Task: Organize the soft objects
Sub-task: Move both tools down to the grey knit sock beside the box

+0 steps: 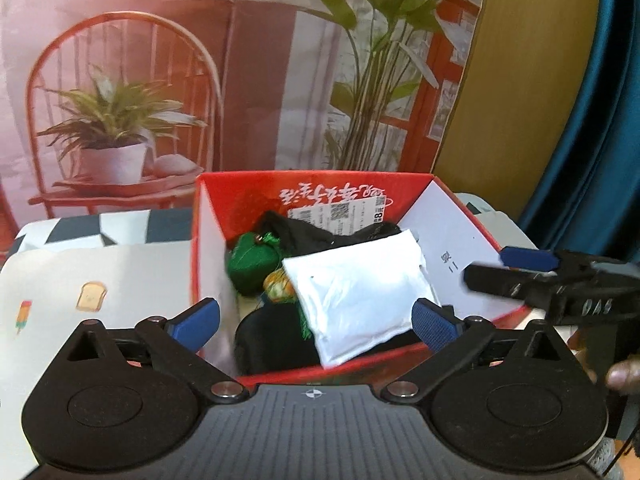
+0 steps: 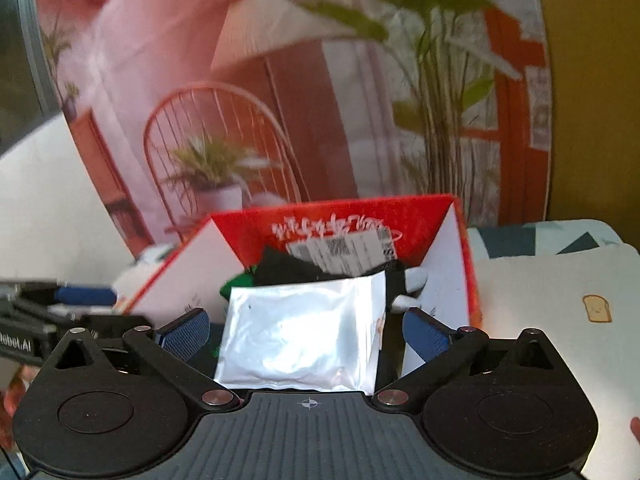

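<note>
Jaws of both grippers gape empty; white pouch hides much of red box.

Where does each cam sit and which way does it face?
Left wrist: on the left gripper, tilted down into the red box; own open fingers, the right gripper and a fingertip at right.
Right wrist: on the right gripper, facing the same box; own open fingers, left gripper at left.
Shared: box, white pouch, printed backdrop.
</note>
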### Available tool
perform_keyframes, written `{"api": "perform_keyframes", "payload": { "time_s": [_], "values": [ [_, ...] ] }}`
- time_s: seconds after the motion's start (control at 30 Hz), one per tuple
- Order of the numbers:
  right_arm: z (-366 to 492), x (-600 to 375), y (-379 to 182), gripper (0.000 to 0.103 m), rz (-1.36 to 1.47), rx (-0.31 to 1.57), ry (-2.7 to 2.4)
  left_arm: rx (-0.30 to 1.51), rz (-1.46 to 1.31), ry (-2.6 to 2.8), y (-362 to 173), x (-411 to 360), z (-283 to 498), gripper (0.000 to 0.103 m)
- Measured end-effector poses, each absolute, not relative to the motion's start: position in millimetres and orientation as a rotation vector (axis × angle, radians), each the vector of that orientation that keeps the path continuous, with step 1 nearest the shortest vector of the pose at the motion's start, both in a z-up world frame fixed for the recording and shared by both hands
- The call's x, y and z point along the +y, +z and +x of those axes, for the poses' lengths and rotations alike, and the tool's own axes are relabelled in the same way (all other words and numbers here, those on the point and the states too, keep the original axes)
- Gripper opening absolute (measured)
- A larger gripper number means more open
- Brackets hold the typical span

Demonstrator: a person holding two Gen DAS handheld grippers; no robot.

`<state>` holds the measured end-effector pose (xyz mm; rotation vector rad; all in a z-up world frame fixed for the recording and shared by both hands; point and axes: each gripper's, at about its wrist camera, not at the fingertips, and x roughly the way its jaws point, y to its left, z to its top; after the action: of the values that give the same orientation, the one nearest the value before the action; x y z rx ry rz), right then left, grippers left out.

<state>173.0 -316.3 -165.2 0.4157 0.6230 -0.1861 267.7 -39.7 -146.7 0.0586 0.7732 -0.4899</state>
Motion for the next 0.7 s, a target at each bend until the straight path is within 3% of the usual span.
{"api": "perform_keyframes", "payload": {
  "time_s": [0.4,0.7],
  "values": [
    [106.4,-295.5,-181.4,0.103,0.312,0.526,-0.288,0.845,-0.071,-0.35,-186.9,6.9,227.5,0.103],
    [96.0,-281.1,-209.1,0.103,0.32,0.626,-0.331,0.937,-0.09,-0.249,-219.4,15.9,218.1,0.103]
  ]
}}
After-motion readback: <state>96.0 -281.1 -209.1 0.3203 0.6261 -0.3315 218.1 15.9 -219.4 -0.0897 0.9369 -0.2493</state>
